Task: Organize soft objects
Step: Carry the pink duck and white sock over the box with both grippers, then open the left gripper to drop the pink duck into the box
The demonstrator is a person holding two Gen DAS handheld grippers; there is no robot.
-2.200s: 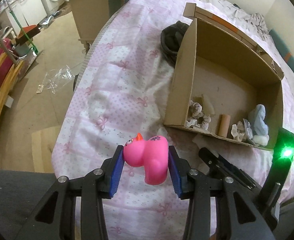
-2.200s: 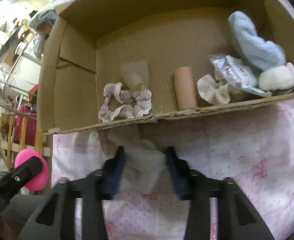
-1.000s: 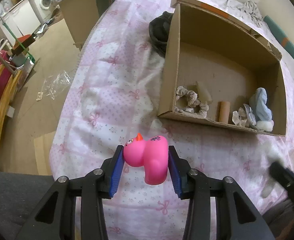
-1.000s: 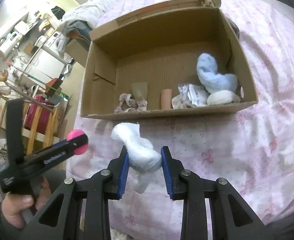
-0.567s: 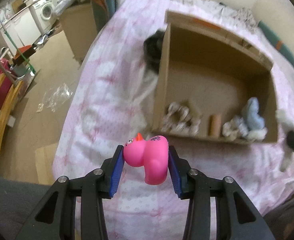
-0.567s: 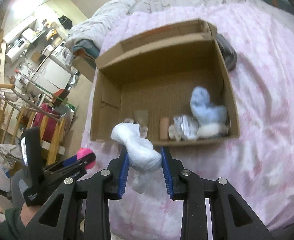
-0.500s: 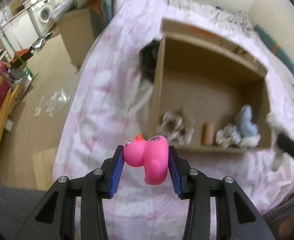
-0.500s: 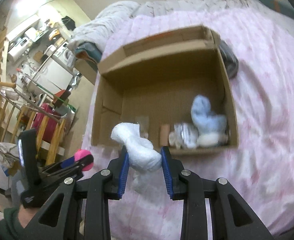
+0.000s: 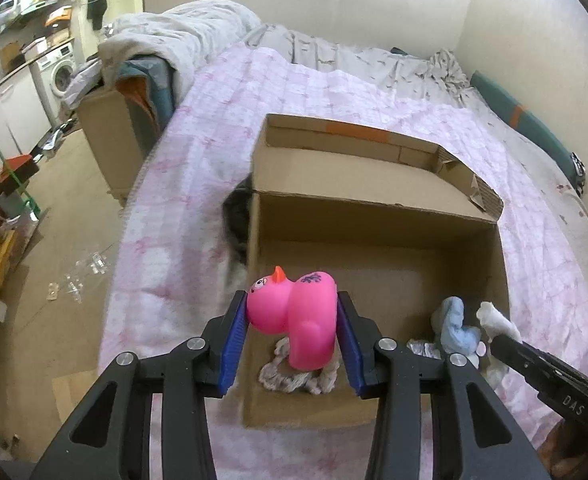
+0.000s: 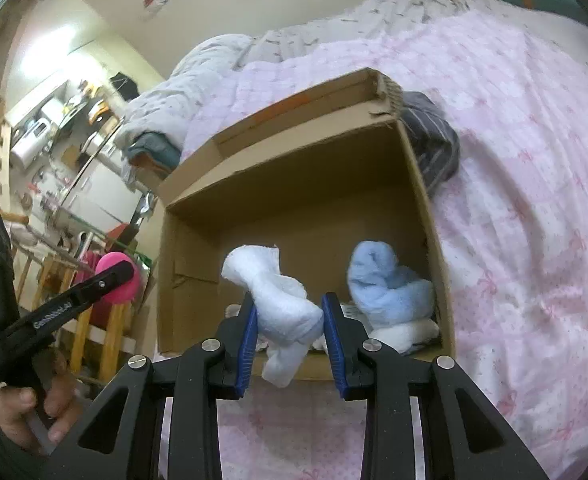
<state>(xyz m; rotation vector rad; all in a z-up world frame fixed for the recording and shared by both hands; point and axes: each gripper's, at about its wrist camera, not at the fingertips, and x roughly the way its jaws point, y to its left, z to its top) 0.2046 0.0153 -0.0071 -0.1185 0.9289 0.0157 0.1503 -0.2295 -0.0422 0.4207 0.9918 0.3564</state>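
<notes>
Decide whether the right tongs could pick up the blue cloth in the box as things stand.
Probably not yet: the right tongs are already shut on a white sock. The box is open on top and the blue cloth lies uncovered.

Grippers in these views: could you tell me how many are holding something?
2. The left gripper is shut on the pink duck at the box's near-left corner. The right gripper is shut on the white sock at its near edge.
</notes>
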